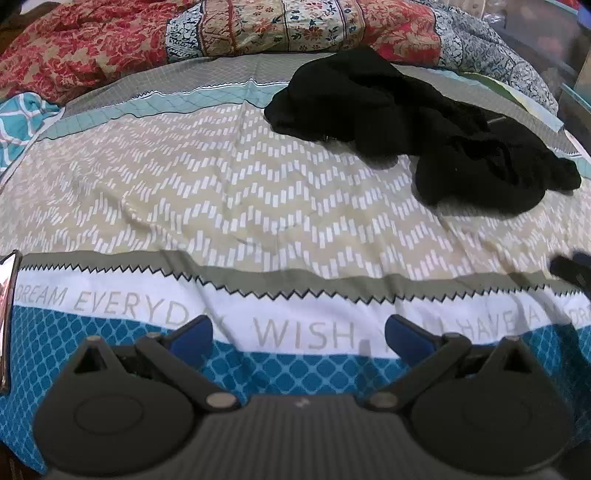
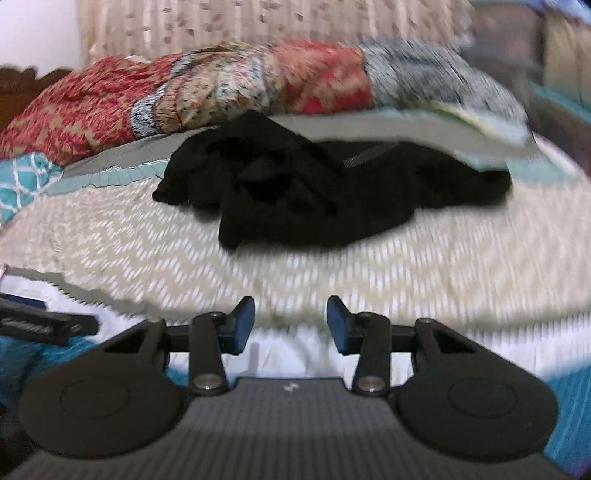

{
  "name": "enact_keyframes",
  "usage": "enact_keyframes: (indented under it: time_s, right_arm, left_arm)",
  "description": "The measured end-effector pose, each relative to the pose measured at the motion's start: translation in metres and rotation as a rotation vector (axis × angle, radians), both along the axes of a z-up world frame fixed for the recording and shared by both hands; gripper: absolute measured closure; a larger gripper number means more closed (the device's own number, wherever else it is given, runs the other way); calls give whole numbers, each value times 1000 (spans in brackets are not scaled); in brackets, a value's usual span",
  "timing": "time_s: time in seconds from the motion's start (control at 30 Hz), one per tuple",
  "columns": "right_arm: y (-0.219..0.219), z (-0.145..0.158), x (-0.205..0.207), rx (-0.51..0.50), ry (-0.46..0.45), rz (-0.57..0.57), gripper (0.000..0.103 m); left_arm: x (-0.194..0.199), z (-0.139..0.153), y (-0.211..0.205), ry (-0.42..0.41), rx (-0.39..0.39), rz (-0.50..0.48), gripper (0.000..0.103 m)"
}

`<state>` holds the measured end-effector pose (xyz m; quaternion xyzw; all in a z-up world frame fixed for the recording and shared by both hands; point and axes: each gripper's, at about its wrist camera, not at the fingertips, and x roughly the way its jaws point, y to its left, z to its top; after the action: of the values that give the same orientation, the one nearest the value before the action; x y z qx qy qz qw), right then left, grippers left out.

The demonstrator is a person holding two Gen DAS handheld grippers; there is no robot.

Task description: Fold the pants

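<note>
Black pants [image 1: 406, 122] lie in a crumpled heap at the far right of the bed; the right wrist view shows the pants [image 2: 314, 184] straight ahead, past the fingers. My left gripper [image 1: 299, 332] hovers over the sheet's white band of lettering, open wide with nothing between its blue pads. My right gripper [image 2: 291, 321] is open more narrowly, also with nothing in it, and stands short of the pants over the zigzag-patterned sheet [image 2: 443, 266]. The right wrist view is blurred by motion. A dark blur [image 1: 572, 269] shows at the right edge of the left wrist view.
A rolled red floral quilt [image 1: 110, 48] runs along the back of the bed, just behind the pants. A teal patterned pillow [image 1: 18, 122] sits at the far left. A phone-like flat object [image 1: 7, 314] stands at the left edge. A curtain [image 2: 258, 22] hangs behind.
</note>
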<state>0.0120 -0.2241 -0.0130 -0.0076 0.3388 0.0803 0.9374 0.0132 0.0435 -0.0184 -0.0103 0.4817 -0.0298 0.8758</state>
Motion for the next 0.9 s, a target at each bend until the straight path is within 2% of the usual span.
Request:
enact_keyframes:
  time_s: [0.07,0.17,0.27,0.33,0.37,0.4,0.43,0.47,0.5,0.57,0.67,0.73,0.77,0.83,0.9]
  right_arm:
    - [8,-3,24,-38,-17,46,51]
    - [27,-9,49,-92,-49,123,32]
    - [51,-20,71,-205,-78,211,31]
    - [59,-30,87,-295,-86,219,33]
    - [60,-35,96,-318,-73,233,41]
    - [58,-35,99,-309,-56,249,70]
    - [55,-33,104,-284,-25,251,87]
    - [47,-27,104,-248,-16,225,92]
    - [38,-17,102,-174,-13,204,93]
    - [10,12,89,46,-10,178,93]
    - [-21,48,57,284,-52,232,93]
    - [-32,61,40,418,-63,286,93]
    - [-35,66,30,457,-68,305,93]
    - [-32,68,18,454,-70,309,93]
    - [-25,63,9,463,-55,302,93]
  left_arm:
    - [3,2,1,2,-6,1,0]
    - [9,4,4,9,-21,7,0]
    - [14,7,8,7,-22,18,0]
    - [18,10,9,2,-21,17,0]
    - [20,12,9,0,-24,12,0]
    - [22,13,8,-3,-31,6,0]
    - [24,16,8,-7,-46,-1,0]
    - [26,18,8,-11,-67,-8,0]
    - [28,20,8,-13,-102,-13,0]
    - [33,24,12,-11,-203,-17,0]
    - [41,25,23,14,-441,-21,0]
    - [46,24,28,38,-622,-27,0]
    - [47,23,30,43,-701,-30,0]
    - [46,21,31,57,-813,-40,0]
    - [47,17,29,83,-891,-50,0]
